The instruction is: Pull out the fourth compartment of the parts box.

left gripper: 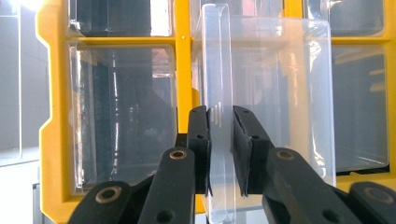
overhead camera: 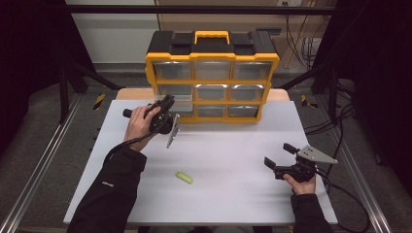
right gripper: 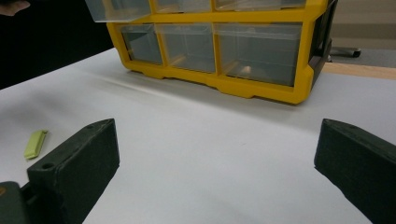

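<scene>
Clear plastic drawer, pulled partway out of the yellow organizer at the far side of the white table, sits pinched by its front lip in the nearly closed left gripper. Right gripper rests wide open and empty near the table's right edge. Nearer the middle lies a small green clip, well apart from both.

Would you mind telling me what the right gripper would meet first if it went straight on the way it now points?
Probably the yellow drawer cabinet. The right gripper stands open over bare white table, aimed at the cabinet's bottom row of clear drawers. The green clip lies off to the side, seemingly out of that line.
</scene>
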`<action>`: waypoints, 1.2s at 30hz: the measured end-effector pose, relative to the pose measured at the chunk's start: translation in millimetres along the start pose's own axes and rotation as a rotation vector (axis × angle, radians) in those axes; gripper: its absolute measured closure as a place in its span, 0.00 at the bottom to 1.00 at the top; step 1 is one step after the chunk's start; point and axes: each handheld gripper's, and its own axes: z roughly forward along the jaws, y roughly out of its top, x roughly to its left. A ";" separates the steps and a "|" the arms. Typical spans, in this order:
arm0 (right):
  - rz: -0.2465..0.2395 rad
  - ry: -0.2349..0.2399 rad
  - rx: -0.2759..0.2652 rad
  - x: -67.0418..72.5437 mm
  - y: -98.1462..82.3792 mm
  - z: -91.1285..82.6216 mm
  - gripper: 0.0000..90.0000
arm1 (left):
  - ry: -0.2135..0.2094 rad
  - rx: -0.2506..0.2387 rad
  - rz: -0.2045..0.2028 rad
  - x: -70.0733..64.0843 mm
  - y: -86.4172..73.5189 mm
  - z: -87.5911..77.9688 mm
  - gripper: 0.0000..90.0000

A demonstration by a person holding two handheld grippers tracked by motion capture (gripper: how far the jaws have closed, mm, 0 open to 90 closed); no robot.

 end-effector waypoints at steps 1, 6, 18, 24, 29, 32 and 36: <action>0.000 0.000 -0.001 0.0 0.0 0.0 0.01 | -0.001 0.003 -0.001 0.0 0.3 -0.3 0.86; 0.002 -0.001 -0.002 0.0 0.2 -0.4 0.01 | 0.001 0.003 0.001 -0.6 1.5 -2.4 0.86; 0.000 -0.001 0.001 -0.1 0.0 0.2 0.01 | 0.005 -0.003 -0.001 -1.2 3.2 -8.2 0.86; 0.000 -0.001 -0.001 -0.1 0.2 -0.2 0.01 | 0.009 0.002 0.003 -2.7 4.0 -11.3 0.86; 0.000 0.000 0.000 -0.1 0.1 0.0 0.01 | 0.009 -0.003 0.000 -3.4 4.4 -14.3 0.86; 0.000 0.000 0.001 0.0 0.0 0.1 0.01 | 0.013 -0.003 0.001 -4.1 4.7 -15.4 0.86; -0.001 -0.001 0.000 -0.3 0.1 0.1 0.01 | 0.015 -0.007 0.002 -4.0 4.5 -15.9 0.86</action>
